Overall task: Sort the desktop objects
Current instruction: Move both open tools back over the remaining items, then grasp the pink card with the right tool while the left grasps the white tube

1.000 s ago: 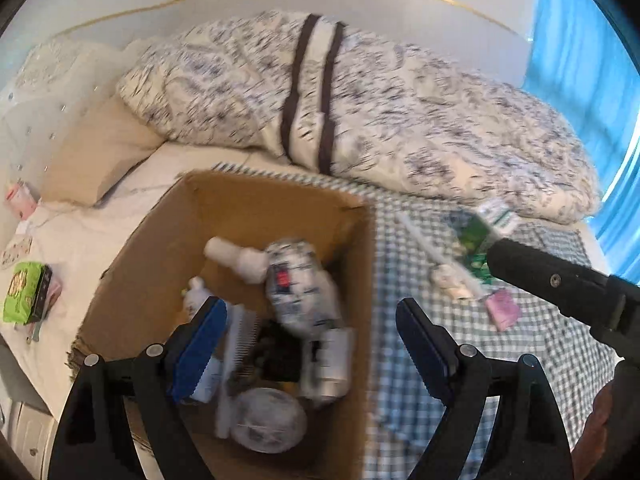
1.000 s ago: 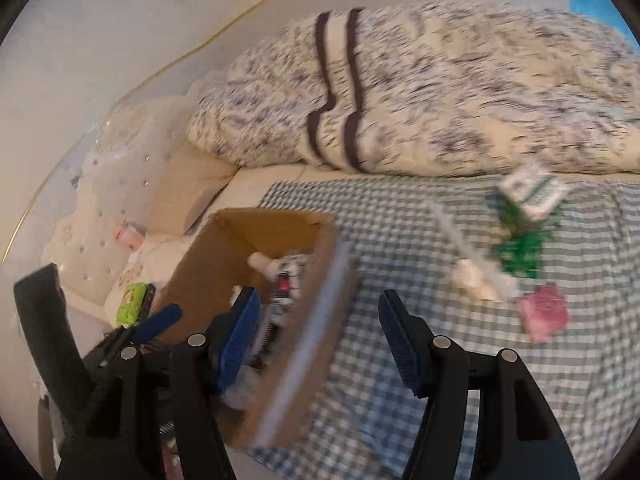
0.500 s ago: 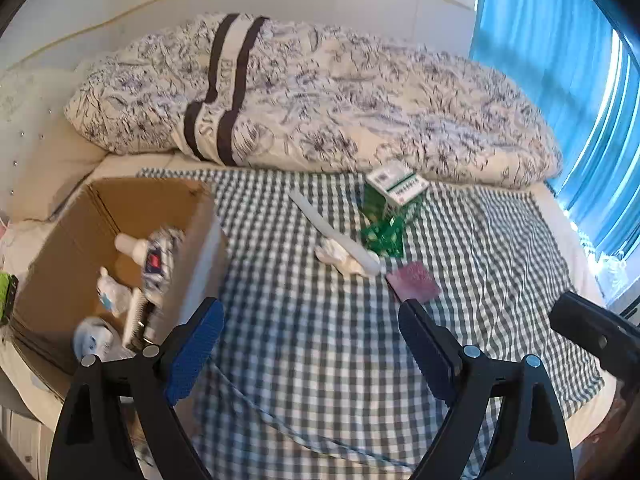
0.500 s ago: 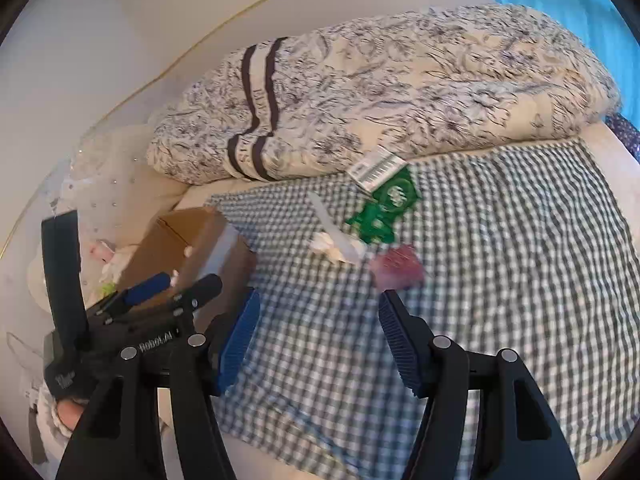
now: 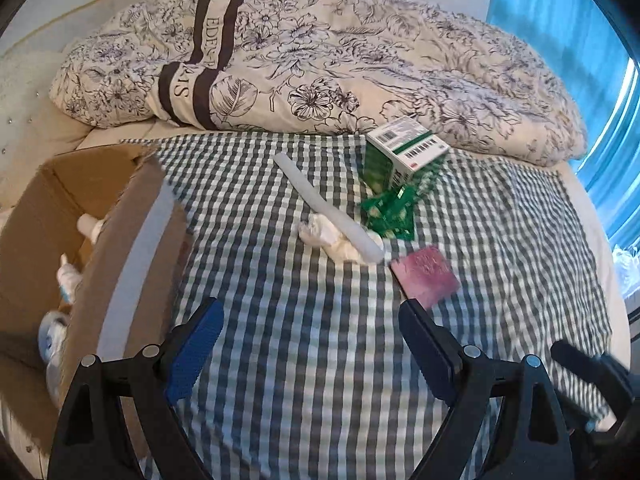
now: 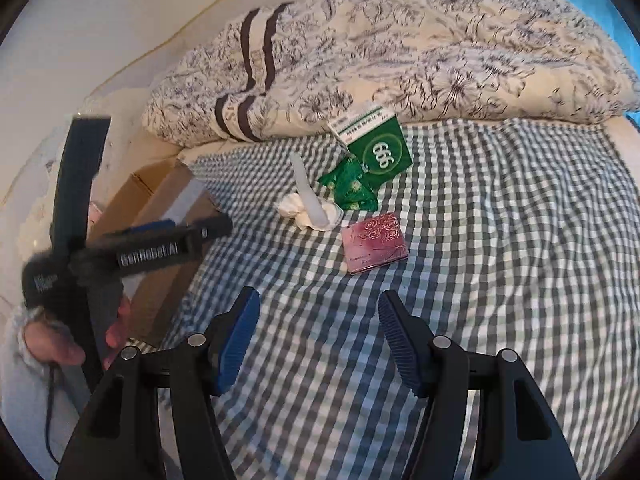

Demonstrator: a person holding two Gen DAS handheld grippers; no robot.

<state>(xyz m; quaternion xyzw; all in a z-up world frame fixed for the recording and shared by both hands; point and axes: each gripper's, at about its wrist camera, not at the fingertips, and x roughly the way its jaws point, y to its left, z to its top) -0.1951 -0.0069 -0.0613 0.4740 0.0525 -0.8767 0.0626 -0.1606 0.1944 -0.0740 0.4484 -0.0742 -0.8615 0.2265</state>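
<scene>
Left wrist view shows several items already in the cardboard box [image 5: 48, 216], while right of it a green carton [image 5: 400, 152], white tube [image 5: 324, 208] and pink packet [image 5: 426, 276] remain, both grippers [image 5: 310, 344] [image 6: 318, 340] wide and empty.

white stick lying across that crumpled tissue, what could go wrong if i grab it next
The white stick rests on the crumpled tissue, so the open right hand-held gripper may pinch both. Its far side touches the green sachets, which could get dragged. It may also roll on the soft checked cloth as the jaws close.
</scene>
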